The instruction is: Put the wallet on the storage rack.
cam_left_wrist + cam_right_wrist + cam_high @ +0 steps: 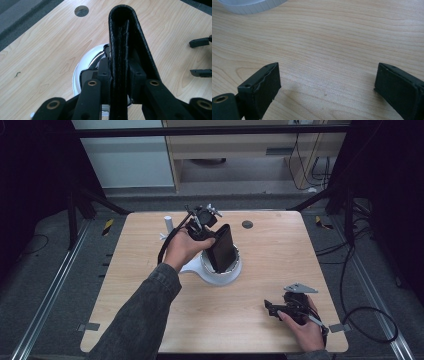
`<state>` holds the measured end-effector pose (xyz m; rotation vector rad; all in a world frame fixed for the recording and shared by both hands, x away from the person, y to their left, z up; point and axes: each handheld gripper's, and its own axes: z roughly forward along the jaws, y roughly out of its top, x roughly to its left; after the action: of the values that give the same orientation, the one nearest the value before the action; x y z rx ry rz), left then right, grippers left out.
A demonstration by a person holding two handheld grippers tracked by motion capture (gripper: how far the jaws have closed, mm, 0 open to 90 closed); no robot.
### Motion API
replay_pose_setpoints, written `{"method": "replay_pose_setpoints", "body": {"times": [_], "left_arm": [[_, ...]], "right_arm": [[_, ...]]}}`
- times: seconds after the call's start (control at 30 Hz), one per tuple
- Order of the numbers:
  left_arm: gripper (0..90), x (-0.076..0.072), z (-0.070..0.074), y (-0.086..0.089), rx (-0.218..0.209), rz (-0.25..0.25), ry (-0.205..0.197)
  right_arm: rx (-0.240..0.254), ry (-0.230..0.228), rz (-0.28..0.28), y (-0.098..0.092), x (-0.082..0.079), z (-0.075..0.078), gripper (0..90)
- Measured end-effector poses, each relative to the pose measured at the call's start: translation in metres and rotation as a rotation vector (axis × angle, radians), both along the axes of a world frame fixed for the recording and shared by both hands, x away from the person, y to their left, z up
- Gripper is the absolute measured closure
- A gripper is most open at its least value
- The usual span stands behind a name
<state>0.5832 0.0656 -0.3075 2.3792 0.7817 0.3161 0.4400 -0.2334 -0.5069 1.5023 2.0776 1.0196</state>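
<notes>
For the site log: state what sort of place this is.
Probably a lab recording station: a bare wooden table ringed by black frame bars, loose cables on grey floor, and a hand-held left gripper.

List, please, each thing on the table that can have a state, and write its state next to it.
black leather case: upright, tilted, between the left gripper's jaws, above the white round holder.
white round holder: on the table, lower end of the case inside it.
left gripper: shut on the case.
right gripper: open, nothing between its jaws, low over the table.
</notes>
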Motion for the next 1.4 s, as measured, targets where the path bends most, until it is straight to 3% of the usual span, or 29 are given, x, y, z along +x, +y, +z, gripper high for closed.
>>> {"method": "replay_pose_setpoints", "body": {"times": [0.23,0.43,0.83,1.4], "left_arm": [[71.2,-0.001,0.000,0.000,0.003,0.014,-0.015],[63.4,-0.004,0.003,0.001,0.000,0.031,-0.060],[55.1,-0.016,0.019,0.009,-0.077,0.077,-0.170],[48.3,-0.031,0.031,0.009,-0.097,0.052,-0.231]], "right_arm": [[0.002,0.000,0.001,0.000,0.000,0.000,6.7],[0.005,0.008,0.001,0.001,0.000,0.000,6.7],[0.006,0.012,0.002,0.002,0.000,-0.001,6.7],[0.005,0.010,0.005,0.002,0.000,-0.001,7.0]]}}
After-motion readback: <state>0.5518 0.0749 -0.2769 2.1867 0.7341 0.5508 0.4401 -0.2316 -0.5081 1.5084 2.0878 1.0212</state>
